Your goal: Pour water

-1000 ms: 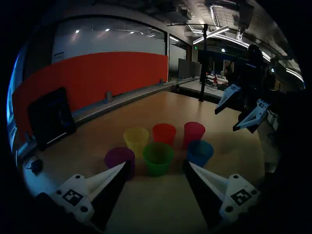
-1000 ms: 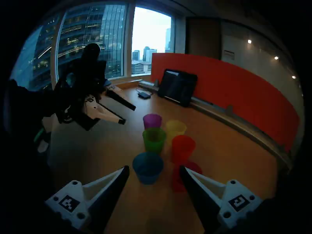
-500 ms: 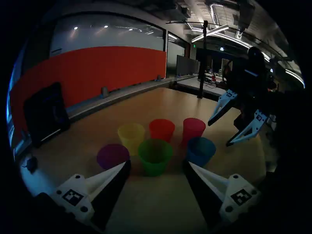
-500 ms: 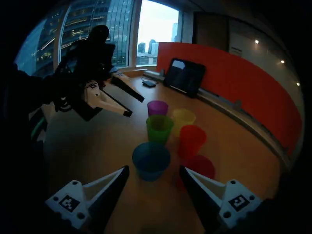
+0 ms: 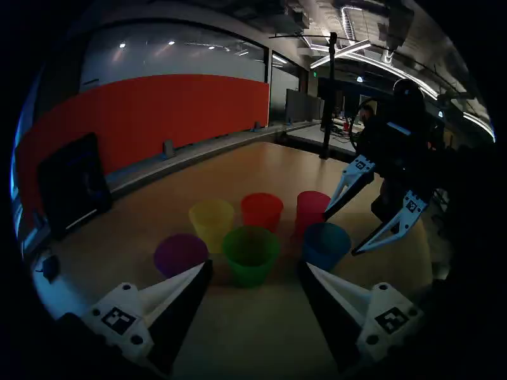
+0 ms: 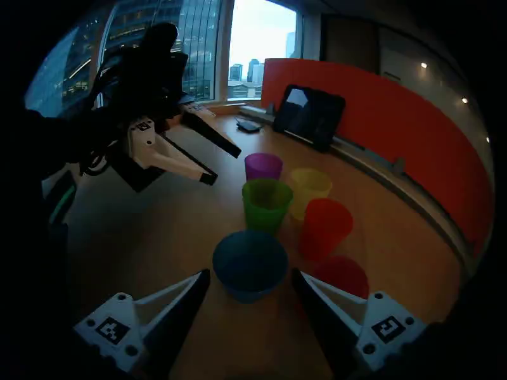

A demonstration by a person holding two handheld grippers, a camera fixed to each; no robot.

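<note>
Closer now, open right tongs (image 6: 250,273) frame the blue cup (image 6: 249,258), apparently to grasp it; open, empty left tongs (image 5: 253,266) wait nearby.

Dim office. Long wooden table (image 5: 272,168); orange-red wall panel (image 5: 158,117) along one edge, pale glossy wall above. Dark screen (image 6: 310,117) leans against panel. Tall windows (image 6: 260,38): daylight, high-rise towers outside. Ceiling light strips (image 5: 345,54); black pole (image 5: 329,95) at table end.
</note>
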